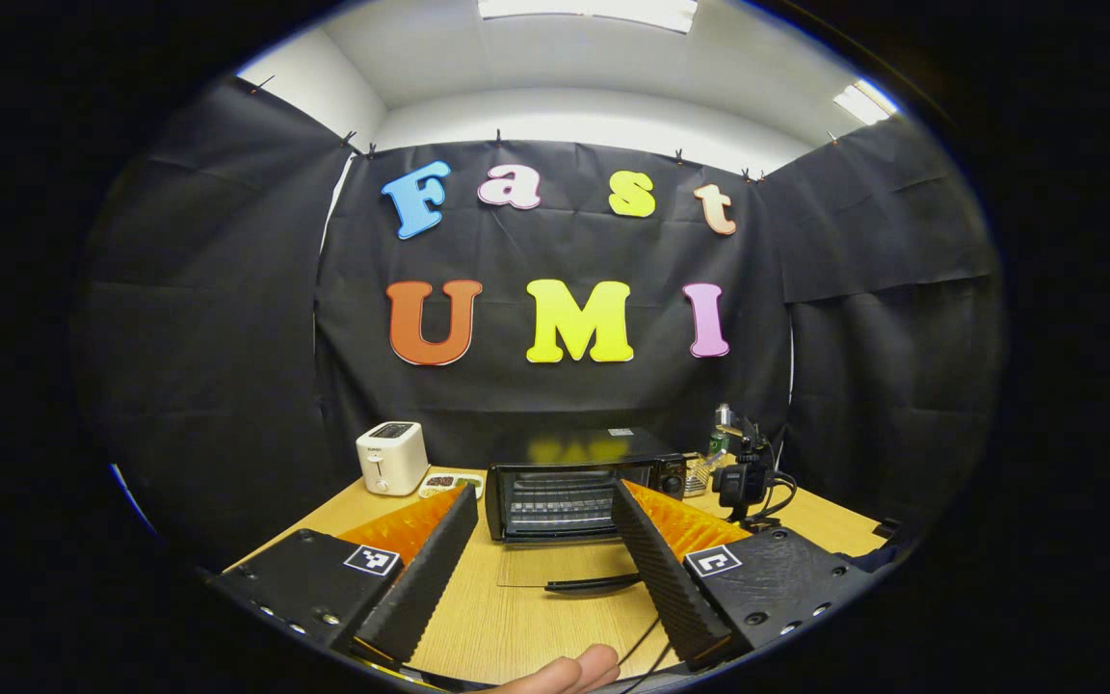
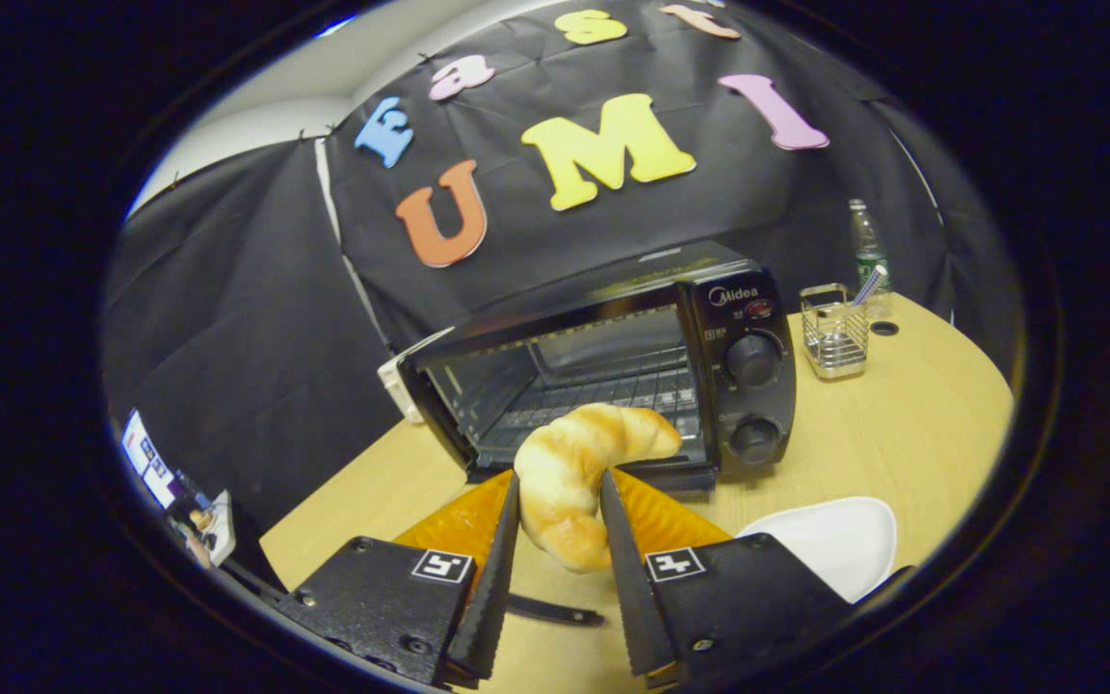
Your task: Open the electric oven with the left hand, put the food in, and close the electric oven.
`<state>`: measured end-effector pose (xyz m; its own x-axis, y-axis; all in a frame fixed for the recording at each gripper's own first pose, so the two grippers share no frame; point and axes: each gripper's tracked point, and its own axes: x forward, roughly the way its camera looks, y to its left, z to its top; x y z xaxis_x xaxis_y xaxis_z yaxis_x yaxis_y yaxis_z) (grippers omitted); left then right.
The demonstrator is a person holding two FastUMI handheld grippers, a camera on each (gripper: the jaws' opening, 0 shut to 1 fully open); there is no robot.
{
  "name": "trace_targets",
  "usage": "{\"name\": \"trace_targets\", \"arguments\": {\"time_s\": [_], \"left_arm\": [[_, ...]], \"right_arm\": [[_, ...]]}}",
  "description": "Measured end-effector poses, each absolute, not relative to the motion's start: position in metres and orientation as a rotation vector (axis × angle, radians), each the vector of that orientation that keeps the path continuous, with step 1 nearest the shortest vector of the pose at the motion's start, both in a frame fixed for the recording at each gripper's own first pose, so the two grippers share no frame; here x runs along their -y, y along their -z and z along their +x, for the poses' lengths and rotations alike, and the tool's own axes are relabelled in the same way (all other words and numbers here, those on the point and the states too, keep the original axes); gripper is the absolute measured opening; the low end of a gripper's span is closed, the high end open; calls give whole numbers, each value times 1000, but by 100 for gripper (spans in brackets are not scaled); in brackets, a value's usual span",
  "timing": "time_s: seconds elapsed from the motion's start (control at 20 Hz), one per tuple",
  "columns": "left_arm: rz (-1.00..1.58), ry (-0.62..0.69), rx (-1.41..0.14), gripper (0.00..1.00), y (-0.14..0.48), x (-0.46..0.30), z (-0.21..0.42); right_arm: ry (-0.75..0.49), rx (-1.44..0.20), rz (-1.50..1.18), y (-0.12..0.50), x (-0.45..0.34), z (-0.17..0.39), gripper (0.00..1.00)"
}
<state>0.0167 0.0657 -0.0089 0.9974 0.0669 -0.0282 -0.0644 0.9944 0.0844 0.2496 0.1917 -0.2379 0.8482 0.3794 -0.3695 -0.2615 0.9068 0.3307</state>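
One croissant (image 2: pixel 569 477) sits pinched between the right gripper's (image 2: pixel 555 501) two fingers, its long axis running up and away toward the electric oven (image 2: pixel 613 371), which stands straight ahead with its door (image 1: pixel 565 567) dropped flat on the wooden table (image 2: pixel 911 424). Its far tip already points at the wire rack, so a forward push should carry it in. Back from the oven, the left gripper (image 1: pixel 541 525) hangs wide open and empty, facing the cavity. A white plate (image 2: pixel 830 540) lies just right of the croissant.
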Motion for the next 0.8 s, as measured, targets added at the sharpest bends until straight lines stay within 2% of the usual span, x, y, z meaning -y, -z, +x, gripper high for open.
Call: {"name": "trace_targets", "arguments": {"time_s": [0.15,0.4,0.55,0.75,0.8], "left_arm": [[68,-101,-51,92,12,-83,21],[51,-136,-63,92,16,-104,29],[29,-156,-96,92,27,-114,35],[24,-181,-124,92,36,-122,38],[23,-189,-127,92,36,-123,38]], "right_arm": [[-297,-406,300,236,-213,284,51],[-257,-450,311,255,-240,345,51],[-245,-391,256,255,-251,379,52],[-239,-397,169,268,-256,404,51],[-237,-402,144,273,-254,406,54]]}}
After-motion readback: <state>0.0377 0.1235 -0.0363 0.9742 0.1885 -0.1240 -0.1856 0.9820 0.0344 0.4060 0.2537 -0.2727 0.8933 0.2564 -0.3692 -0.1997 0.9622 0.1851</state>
